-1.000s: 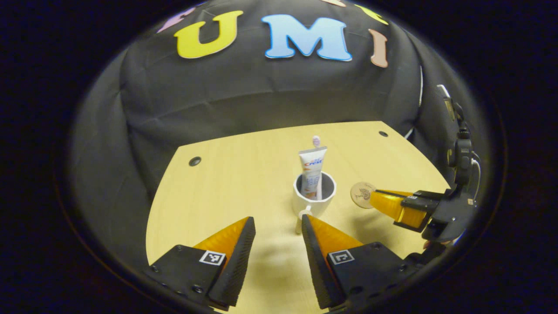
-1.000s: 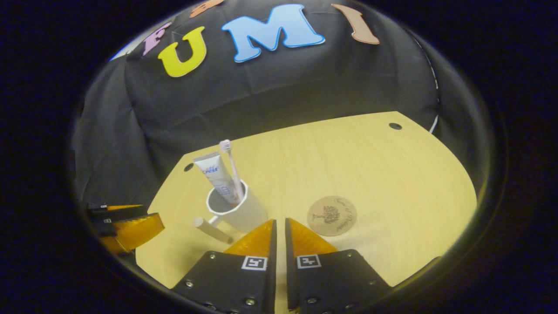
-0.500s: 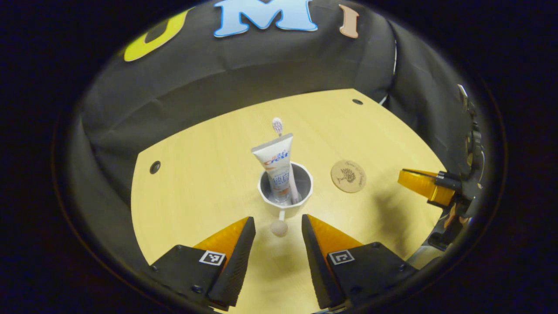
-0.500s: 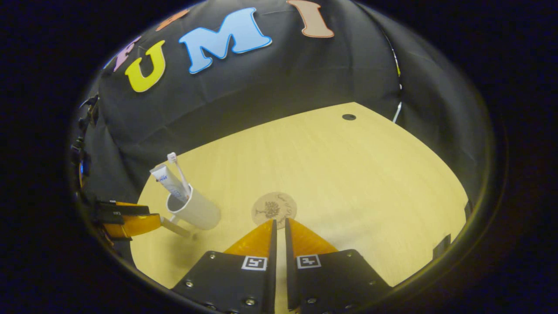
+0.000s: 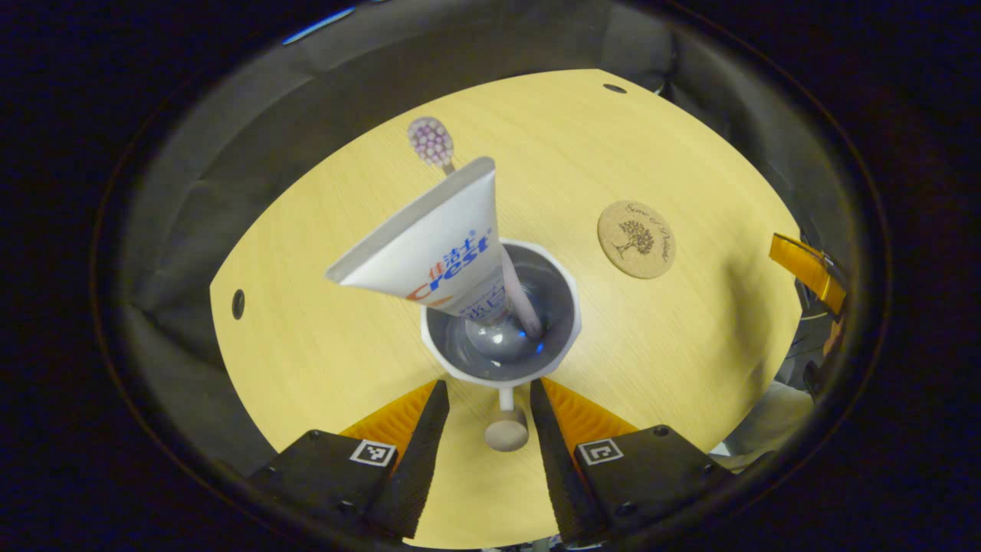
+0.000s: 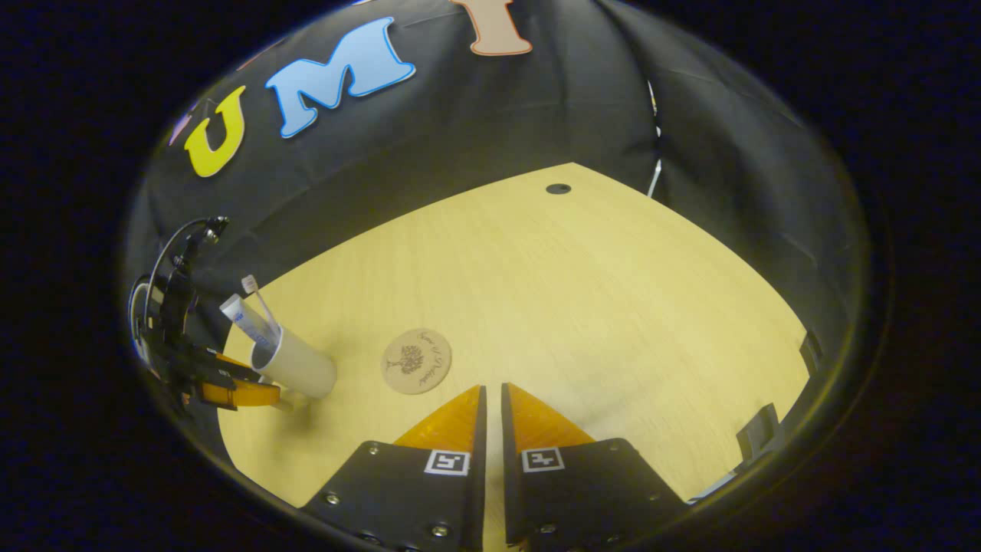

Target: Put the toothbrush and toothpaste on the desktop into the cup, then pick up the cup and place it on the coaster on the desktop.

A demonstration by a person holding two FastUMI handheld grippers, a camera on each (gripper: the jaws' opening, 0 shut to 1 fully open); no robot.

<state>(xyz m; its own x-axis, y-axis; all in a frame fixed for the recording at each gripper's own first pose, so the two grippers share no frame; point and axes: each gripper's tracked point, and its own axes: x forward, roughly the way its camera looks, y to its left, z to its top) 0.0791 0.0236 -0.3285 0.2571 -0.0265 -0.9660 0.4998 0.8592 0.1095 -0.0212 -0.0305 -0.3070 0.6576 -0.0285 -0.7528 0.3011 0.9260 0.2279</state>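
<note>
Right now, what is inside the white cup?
The cup holds the toothpaste tube and the toothbrush, both leaning out over the rim. The tube covers most of the brush handle and its own bottom end.

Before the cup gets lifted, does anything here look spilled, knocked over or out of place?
Nothing stands out. The cup stands upright on the desktop, with the toothpaste and toothbrush leaning inside it. The coaster lies flat and bare beside it. The left gripper has its jaws open either side of the cup's handle.
</note>
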